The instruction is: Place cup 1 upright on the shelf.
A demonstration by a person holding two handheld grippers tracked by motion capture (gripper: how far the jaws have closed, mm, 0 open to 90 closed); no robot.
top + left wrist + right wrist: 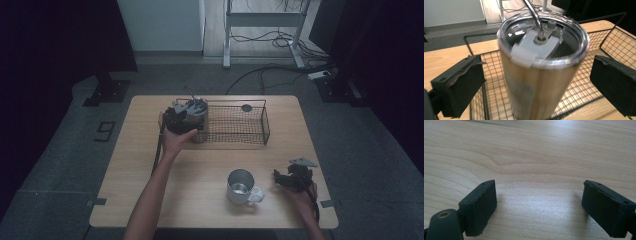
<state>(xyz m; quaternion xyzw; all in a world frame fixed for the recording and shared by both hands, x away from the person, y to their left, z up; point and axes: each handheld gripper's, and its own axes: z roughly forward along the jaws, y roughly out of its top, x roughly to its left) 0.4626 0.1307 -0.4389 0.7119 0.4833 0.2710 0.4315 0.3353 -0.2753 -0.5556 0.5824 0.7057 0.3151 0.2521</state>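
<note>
The left tongs [536,82] stood open around the lidded steel tumbler [541,65] in the wire basket [245,125] — clipping it could topple it — while the right tongs [539,207] rested parted and empty over the desk [529,152].

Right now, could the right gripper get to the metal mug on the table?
Probably yes. The right gripper rests beside the mug, with bare table between them and nothing between its open jaws. The mug's handle points toward it.
</note>
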